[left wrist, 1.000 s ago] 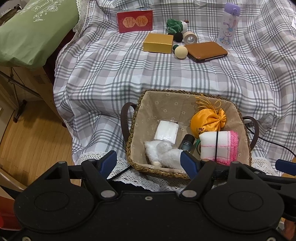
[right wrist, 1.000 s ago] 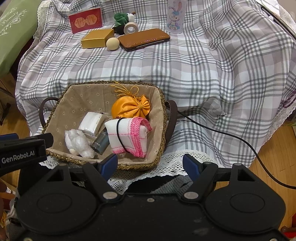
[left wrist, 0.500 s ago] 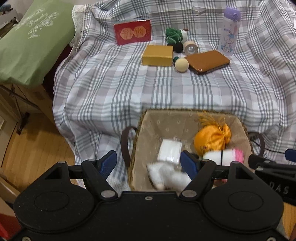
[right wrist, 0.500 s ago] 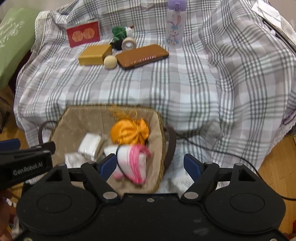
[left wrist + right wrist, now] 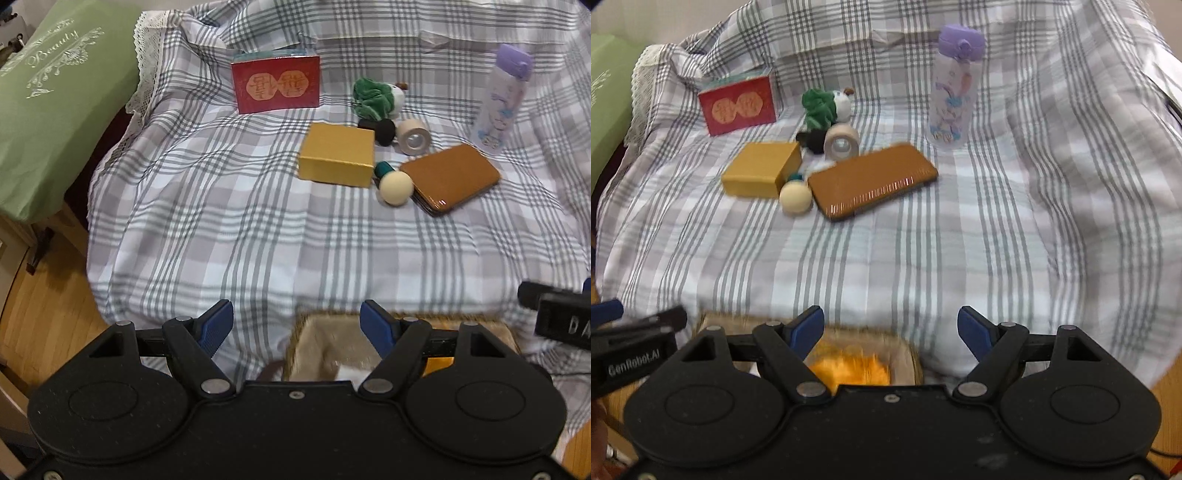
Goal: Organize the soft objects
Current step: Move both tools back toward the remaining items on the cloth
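Holding an orange pouch (image 5: 849,367), the woven basket (image 5: 314,332) sits at six o'clock; green cushion (image 5: 48,110) reads "Beauty"; both grippers (image 5: 297,321) (image 5: 891,325) gape empty.

A grey-and-white plaid cloth (image 5: 229,206) with darker grey-green stripes covers the surface. On it lie a red box with two gold medallions (image 5: 276,84), a mustard-yellow cardboard box (image 5: 338,155), a glossy tan-brown flat case (image 5: 451,178), a cream ball (image 5: 396,188), a green-and-white plush toy (image 5: 376,96) and a clear bottle with a lilac cap and cartoon print (image 5: 955,88). Left of the cloth sits a sage-green cushion with white embroidery (image 5: 48,96). Each black hand-held gripper has blue fingertips (image 5: 218,325).
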Action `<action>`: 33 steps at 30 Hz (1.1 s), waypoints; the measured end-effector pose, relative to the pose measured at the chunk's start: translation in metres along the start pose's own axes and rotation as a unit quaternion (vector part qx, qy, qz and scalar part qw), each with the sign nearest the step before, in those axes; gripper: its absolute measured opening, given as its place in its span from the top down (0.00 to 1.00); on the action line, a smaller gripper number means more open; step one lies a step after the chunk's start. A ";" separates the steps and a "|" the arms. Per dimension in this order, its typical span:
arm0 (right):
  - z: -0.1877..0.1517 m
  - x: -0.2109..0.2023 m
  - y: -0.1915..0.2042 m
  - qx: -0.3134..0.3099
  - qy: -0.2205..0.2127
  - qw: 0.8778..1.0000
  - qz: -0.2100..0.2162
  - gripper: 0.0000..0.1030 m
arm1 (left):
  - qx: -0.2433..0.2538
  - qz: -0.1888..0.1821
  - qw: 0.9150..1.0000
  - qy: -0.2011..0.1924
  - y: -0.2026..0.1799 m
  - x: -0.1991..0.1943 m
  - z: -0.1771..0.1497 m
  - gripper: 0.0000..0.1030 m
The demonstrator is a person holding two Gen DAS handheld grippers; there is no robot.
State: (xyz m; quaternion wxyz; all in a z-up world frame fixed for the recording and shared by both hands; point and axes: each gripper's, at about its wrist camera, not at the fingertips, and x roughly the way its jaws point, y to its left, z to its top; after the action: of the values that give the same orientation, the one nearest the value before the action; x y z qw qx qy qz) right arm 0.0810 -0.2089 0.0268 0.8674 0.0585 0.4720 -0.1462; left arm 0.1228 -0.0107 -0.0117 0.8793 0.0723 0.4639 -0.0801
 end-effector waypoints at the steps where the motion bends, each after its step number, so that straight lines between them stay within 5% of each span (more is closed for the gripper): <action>1: 0.009 0.007 0.001 -0.001 -0.004 1.000 -0.001 0.24 | -0.002 -0.001 1.000 0.001 0.001 0.006 0.005 0.30; 10: 0.089 0.070 0.010 0.011 -0.035 0.999 0.018 0.24 | -0.015 -0.006 1.000 0.013 0.010 0.049 0.040 0.30; 16: 0.131 0.113 0.027 -0.012 -0.047 0.999 -0.012 0.25 | -0.022 -0.009 1.000 0.018 0.015 0.068 0.052 0.30; 24: 0.165 0.165 0.045 -0.048 -0.055 0.996 -0.055 0.25 | -0.023 -0.014 0.999 0.027 0.016 0.086 0.058 0.30; 33: 0.191 0.180 0.040 -0.017 -0.095 0.994 -0.052 0.25 | -0.028 -0.021 0.999 0.039 0.017 0.096 0.058 0.30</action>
State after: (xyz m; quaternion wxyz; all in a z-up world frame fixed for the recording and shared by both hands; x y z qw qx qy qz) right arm 0.3386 -0.2528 -0.0200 0.9004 0.0050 0.3925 -0.1875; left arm 0.2262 -0.0126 -0.0581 0.8601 0.0406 0.5017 -0.0825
